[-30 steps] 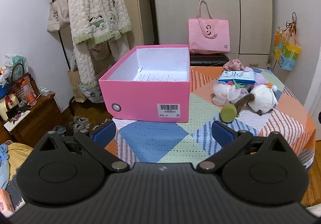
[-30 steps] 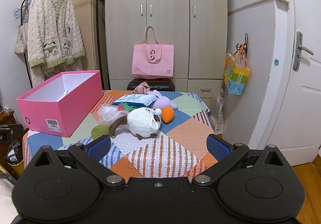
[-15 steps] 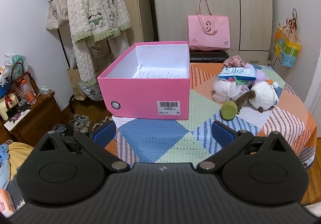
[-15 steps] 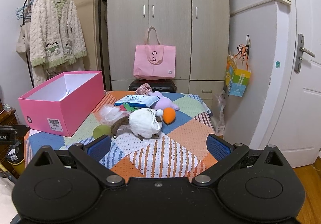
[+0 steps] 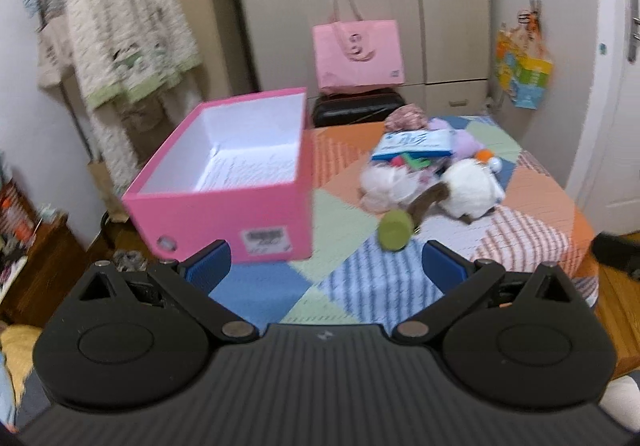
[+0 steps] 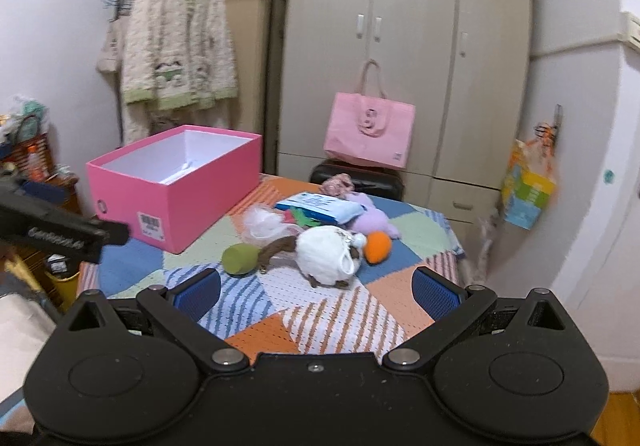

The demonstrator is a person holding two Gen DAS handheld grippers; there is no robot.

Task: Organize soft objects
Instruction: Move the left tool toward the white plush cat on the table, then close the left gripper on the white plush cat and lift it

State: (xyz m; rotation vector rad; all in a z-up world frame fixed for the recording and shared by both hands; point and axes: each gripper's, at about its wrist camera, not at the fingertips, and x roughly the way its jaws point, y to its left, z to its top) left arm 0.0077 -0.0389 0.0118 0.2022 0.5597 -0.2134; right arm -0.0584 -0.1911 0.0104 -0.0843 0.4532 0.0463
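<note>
An open pink box (image 5: 224, 202) (image 6: 176, 182) stands at the table's left, with only white paper inside. To its right lies a heap of soft things: a white plush (image 5: 472, 190) (image 6: 326, 254), a green-ended brown toy (image 5: 394, 232) (image 6: 240, 259), an orange ball (image 6: 378, 247), a purple plush (image 6: 370, 222), a white fluffy puff (image 5: 380, 182) (image 6: 262, 224) and a blue packet (image 5: 414, 142) (image 6: 320, 204). My left gripper (image 5: 326, 262) is open, short of the box's near right corner. My right gripper (image 6: 316, 286) hangs open before the heap, holding nothing.
The quilted patchwork table (image 5: 360, 286) (image 6: 332, 310) ends near both grippers. A pink tote bag (image 5: 358, 54) sits on a black stool behind it, before a wardrobe (image 6: 408, 46). A coat rack (image 6: 176, 42) stands at the left, a door at the right. The left gripper's body (image 6: 60, 234) shows at left.
Both views have swung sideways and are motion-blurred. The left gripper has turned right and nearer to the toys; the right gripper has turned left, bringing the box and the other gripper into view.
</note>
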